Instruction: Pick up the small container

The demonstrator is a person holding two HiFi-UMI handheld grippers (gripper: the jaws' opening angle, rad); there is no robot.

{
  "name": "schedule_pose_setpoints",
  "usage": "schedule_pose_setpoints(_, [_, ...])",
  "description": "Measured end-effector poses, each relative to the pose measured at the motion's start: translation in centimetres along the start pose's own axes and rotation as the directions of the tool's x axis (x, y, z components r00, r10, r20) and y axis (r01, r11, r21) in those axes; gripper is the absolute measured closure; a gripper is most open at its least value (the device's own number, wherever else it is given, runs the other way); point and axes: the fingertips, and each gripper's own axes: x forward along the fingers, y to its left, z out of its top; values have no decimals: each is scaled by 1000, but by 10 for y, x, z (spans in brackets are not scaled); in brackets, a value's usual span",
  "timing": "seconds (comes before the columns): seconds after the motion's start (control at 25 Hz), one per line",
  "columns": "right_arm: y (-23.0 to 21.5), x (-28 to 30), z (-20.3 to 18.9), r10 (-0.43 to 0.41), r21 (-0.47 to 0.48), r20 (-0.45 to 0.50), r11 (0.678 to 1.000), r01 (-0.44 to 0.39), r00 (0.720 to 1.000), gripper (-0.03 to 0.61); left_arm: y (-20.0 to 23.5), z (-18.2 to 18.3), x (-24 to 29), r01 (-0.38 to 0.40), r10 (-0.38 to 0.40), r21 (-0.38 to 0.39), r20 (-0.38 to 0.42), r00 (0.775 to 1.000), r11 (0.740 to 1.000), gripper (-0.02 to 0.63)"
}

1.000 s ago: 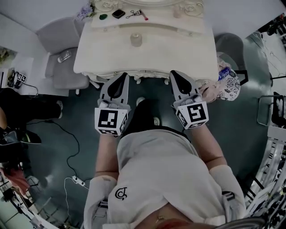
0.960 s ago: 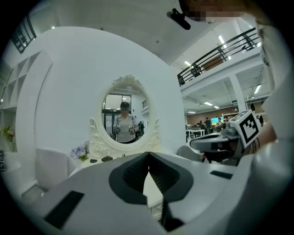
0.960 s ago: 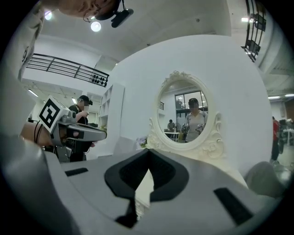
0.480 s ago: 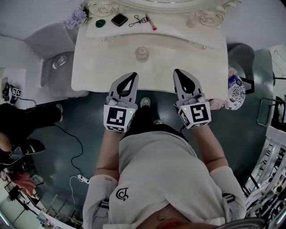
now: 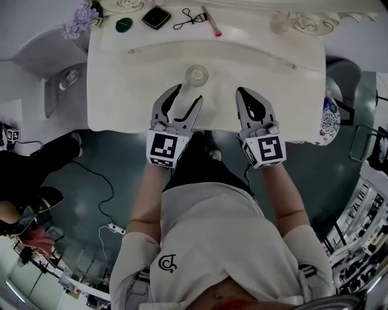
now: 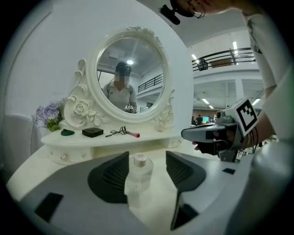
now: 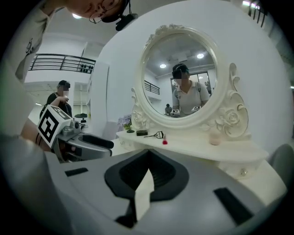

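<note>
The small container [image 5: 196, 75] is a clear, squat bottle with a round cap, standing upright on the cream dressing table [image 5: 121, 91]. My left gripper [image 5: 187, 95] points at it with its jaws opening. In the left gripper view the small container [image 6: 138, 178] shows in the gap between the dark pads [image 6: 111, 176], a little beyond the tips, and neither pad touches it. To the right, my right gripper [image 5: 244, 92] hovers over the table's front edge with its jaws shut and empty. In the right gripper view the pads [image 7: 161, 170] meet along one line.
An oval mirror [image 6: 130, 78] stands at the back of the table. Its shelf carries a black case [image 5: 156, 17], an eyelash curler [image 5: 187, 23], a pink stick [image 5: 213, 25], a green piece [image 5: 123, 24] and purple flowers [image 5: 77, 20]. A grey chair [image 5: 57, 66] sits left.
The person has stepped up to the table, and both grippers now reach over its front edge. The left jaws, shut before, have parted towards the container. The right jaws stay shut.
</note>
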Motion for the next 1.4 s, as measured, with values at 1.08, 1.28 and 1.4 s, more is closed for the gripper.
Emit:
schedule_pose_setpoints(1.08, [-50, 34, -52, -130, 42, -138, 990, 137, 982, 572, 21, -82, 103, 31, 9, 133, -285, 958, 991, 262])
schedule_pose_setpoints(1.28, [-54, 26, -49, -149, 26, -154, 988, 155, 977, 572, 21, -83, 102, 30, 11, 134, -293, 956, 990, 264])
schedule_pose_setpoints(1.4, [-57, 22, -48, -144, 10, -157, 989, 147, 977, 572, 21, -83, 101, 30, 12, 131, -301, 954, 991, 264])
